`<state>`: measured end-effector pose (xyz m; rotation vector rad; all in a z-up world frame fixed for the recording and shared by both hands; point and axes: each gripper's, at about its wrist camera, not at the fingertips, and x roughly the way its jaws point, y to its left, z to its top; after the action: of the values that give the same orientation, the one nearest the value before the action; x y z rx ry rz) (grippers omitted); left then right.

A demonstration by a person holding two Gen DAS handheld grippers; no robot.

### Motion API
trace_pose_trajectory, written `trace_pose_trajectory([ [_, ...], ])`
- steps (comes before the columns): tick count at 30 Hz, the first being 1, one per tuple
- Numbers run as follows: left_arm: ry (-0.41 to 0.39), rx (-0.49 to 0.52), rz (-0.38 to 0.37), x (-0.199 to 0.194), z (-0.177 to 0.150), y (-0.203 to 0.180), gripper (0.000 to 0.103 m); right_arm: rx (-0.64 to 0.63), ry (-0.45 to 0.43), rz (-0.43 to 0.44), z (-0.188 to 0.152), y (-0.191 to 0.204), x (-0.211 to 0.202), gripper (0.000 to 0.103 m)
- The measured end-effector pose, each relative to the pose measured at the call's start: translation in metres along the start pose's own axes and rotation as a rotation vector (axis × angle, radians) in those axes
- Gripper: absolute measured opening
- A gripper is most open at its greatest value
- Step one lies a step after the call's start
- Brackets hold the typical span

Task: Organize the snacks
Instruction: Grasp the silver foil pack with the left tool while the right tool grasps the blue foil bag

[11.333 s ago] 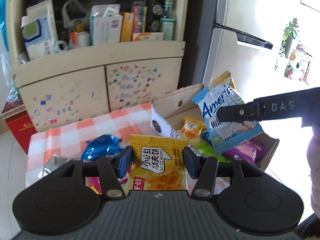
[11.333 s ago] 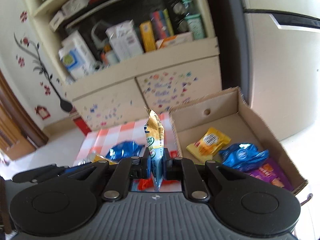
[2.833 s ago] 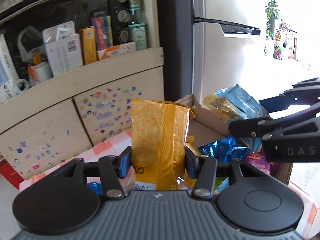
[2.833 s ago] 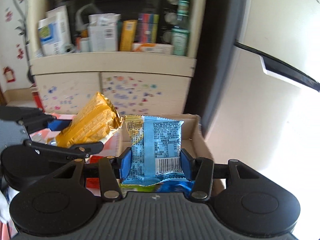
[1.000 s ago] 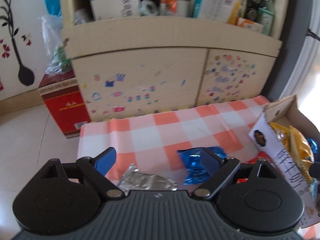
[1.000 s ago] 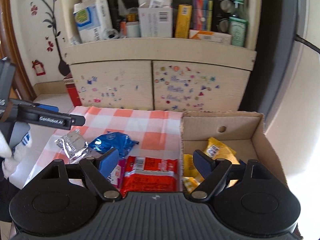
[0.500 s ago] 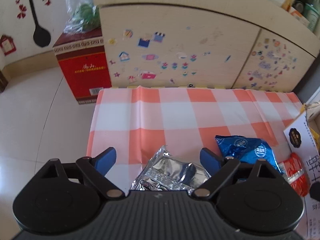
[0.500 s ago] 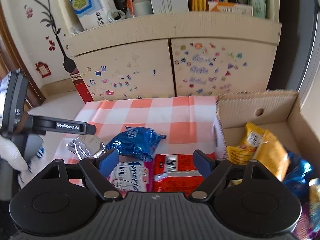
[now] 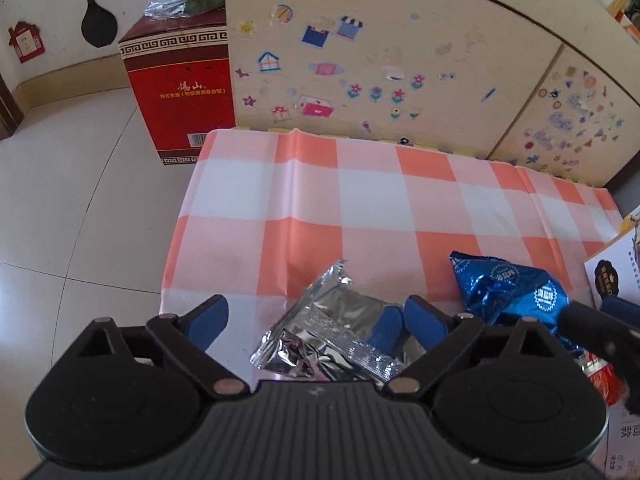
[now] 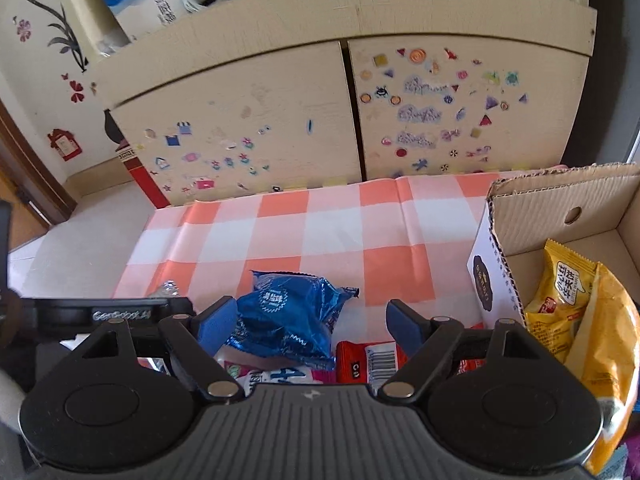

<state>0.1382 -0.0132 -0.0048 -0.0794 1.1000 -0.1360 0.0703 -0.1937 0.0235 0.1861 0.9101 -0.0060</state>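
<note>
Snack packets lie loose at the near edge of the orange-and-white checked tablecloth: a silver foil packet, a crumpled blue foil packet just to its right, a red packet with a barcode, and a white packet with blue lettering, partly hidden under the blue one. Left gripper points steeply down over the silver packet, jaws spreading wider at this moment; the packet lies between the blue pads, nearer the right-hand one, with no pad pressing on it. Right gripper hangs over the blue packet and the red one, jaws wide, nothing gripped — the blue packet sits just beside its left pad. Cardboard box stands at the right end of the cloth, its white outer flap printed with a dark round logo; inside are a yellow waffle packet and a larger orange-gold packet. Behind the cloth stands a cream cabinet covered in small stickers. A red carton stands on the pale tiled floor at its left, with a clear bag of greens on top.
</note>
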Motion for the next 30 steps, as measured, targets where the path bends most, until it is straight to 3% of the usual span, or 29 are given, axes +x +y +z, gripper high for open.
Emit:
trace_pose_trajectory([
  [4,-0.014,0.07,0.011,-0.007,-0.002,0.001,0.094,0.024,0.004,0.022,0.005,-0.001,0.01,0.086],
  [7,-0.007,0.083,0.014,-0.012,-0.005,0.009,0.094,0.002,0.022,-0.018,0.006,0.001,0.02,0.085],
  [9,-0.008,0.039,0.022,-0.016,-0.006,0.019,0.093,0.022,0.027,-0.001,0.006,-0.001,0.024,0.085],
  [13,-0.018,-0.107,-0.067,-0.024,-0.001,0.031,0.093,0.08,0.028,0.02,0.009,-0.003,0.025,0.085],
  [18,-0.002,-0.215,-0.062,-0.016,-0.001,0.027,0.094,0.127,0.028,0.046,0.011,-0.001,0.029,0.087],
  [24,0.029,-0.182,-0.036,-0.006,-0.012,0.016,0.094,0.111,0.062,0.034,0.003,0.003,0.042,0.089],
  [30,0.042,-0.194,-0.054,-0.004,-0.013,0.008,0.094,0.053,0.035,-0.02,0.009,-0.001,0.032,0.077],
])
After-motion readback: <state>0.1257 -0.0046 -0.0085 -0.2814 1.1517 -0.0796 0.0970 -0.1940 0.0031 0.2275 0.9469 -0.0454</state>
